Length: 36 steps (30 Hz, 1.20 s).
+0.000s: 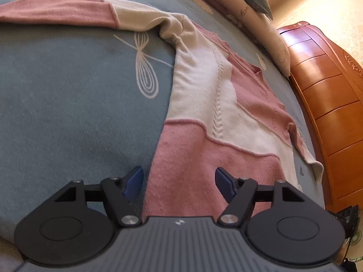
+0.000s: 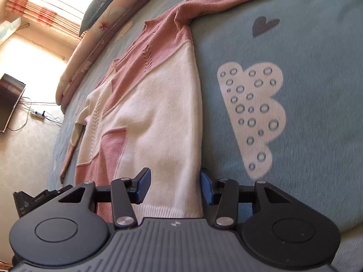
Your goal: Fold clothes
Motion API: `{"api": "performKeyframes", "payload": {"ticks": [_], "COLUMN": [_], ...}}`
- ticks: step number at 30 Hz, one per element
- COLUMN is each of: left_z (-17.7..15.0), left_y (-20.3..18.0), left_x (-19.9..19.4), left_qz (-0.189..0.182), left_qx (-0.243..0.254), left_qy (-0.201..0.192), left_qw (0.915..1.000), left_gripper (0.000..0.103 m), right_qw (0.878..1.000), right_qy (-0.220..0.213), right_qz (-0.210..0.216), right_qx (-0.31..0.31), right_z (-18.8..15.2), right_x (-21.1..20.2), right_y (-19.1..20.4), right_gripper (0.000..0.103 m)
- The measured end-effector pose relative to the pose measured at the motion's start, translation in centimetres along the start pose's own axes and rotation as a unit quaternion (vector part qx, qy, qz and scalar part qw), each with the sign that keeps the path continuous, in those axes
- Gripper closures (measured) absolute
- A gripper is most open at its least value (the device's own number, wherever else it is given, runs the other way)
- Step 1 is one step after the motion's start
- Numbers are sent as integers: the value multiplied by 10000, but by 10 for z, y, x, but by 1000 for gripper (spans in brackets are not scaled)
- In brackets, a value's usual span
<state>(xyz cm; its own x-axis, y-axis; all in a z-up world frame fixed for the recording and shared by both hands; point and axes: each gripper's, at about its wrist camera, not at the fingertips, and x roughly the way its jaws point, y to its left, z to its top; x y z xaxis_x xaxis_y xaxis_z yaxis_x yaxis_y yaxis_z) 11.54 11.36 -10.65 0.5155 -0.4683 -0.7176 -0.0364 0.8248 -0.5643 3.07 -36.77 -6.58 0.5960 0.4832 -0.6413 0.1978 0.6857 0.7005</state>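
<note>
A pink and cream knit sweater (image 1: 211,113) lies flat on the blue-grey bed cover (image 1: 68,102), sleeves spread out to the sides. My left gripper (image 1: 179,182) is open, its blue pads straddling the pink bottom-left hem corner. In the right wrist view the sweater (image 2: 154,113) runs away from me. My right gripper (image 2: 175,188) is open, its pads on either side of the cream bottom-right hem corner. Neither gripper is closed on the fabric.
Pillows (image 1: 256,6) line the far end of the bed. A wooden footboard or bed frame (image 1: 329,102) curves along the right. A dark screen (image 2: 10,99) and cables lie on the floor left of the bed. The left gripper's body (image 2: 34,200) shows at lower left.
</note>
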Motion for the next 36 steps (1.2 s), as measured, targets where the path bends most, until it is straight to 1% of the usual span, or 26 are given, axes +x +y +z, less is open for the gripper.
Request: {"api": "performKeyframes", "payload": {"ticks": [1, 4, 5, 6, 7, 8, 9, 11, 13, 16, 17, 18, 20, 21, 23, 25, 27, 30, 32, 33, 34, 35, 36], "left_z": [-3, -6, -6, -6, -7, -7, -8, -6, -3, 4, 6, 8, 8, 7, 7, 12, 19, 27, 24, 17, 9, 1, -9], "left_y": [-1, -2, -2, -3, -3, -4, -5, -8, -12, -13, -12, -10, -9, -12, -20, -34, -56, -103, -128, -138, -148, -153, -154], "left_x": [-2, -3, -3, -2, -2, -2, -2, -8, -14, -23, -22, -20, -16, -16, -25, -36, -36, -6, 25, 41, 58, 71, 81], "left_qz": [1, 47, 100, 153, 261, 366, 462, 514, 544, 660, 647, 615, 828, 987, 1278, 1449, 1457, 1271, 1146, 1162, 1205, 1253, 1267], "left_qx": [51, 38, 19, 0, 13, 74, 148, 240, 322, 399, 387, 363, 389, 552, 920, 1363, 1942, 2775, 3181, 3427, 3691, 3878, 3997], "left_qy": [-15, 10, 24, 37, 47, 50, 50, 28, 1, -41, 38, 152, 307, 353, 257, -4, -270, -487, -581, -613, -638, -629, -531], "left_qw": [10000, 10000, 9999, 9999, 9996, 9993, 9988, 9984, 9980, 9970, 9971, 9973, 9953, 9930, 9872, 9800, 9697, 9510, 9393, 9302, 9193, 9110, 9063], "left_gripper": [34, 39, 52, 69, 76, 85, 88, 93, 93, 94, 93, 89, 88, 84, 80, 73, 59, 57, 57, 56, 56, 56, 56], "right_qw": [10000, 9998, 9997, 9996, 9995, 9994, 9992, 9988, 9977, 9958, 9955, 9951, 9905, 9870, 9809, 9729, 9646, 9560, 9468, 9425, 9389, 9369, 9361], "right_qy": [-21, -101, -127, -131, -119, -110, -102, -117, -260, -362, -313, -202, -16, 25, -130, -400, -523, -471, -445, -419, -403, -409, -430], "right_qz": [33, 105, 122, 74, -10, -67, -108, -208, -309, -513, -582, -683, -1054, -1241, -1428, -1549, -1542, -1353, -1484, -1596, -1712, -1758, -1760], "right_qx": [-12, -108, -162, -229, -297, -336, -358, -428, -551, -662, -673, -679, -882, -1021, -1311, -1672, -2074, -2562, -2820, -2906, -2958, -2993, -3016], "right_z": [-2, -6, -6, -6, -6, -5, -4, -1, 5, 15, 17, 19, 18, 17, 18, 23, 32, 43, 43, 40, 36, 30, 24], "right_x": [0, 2, 3, 6, 9, 10, 10, 6, -7, -22, -23, -20, -13, -11, -16, -21, -11, 34, 66, 79, 89, 93, 94], "right_y": [0, 3, 5, 6, 8, 9, 10, 13, 17, 17, 16, 15, 19, 23, 35, 51, 70, 99, 111, 112, 111, 109, 106], "right_gripper": [51, 52, 62, 72, 88, 90, 90, 91, 91, 92, 90, 89, 81, 80, 76, 74, 71, 70, 70, 70, 70, 67, 64]}}
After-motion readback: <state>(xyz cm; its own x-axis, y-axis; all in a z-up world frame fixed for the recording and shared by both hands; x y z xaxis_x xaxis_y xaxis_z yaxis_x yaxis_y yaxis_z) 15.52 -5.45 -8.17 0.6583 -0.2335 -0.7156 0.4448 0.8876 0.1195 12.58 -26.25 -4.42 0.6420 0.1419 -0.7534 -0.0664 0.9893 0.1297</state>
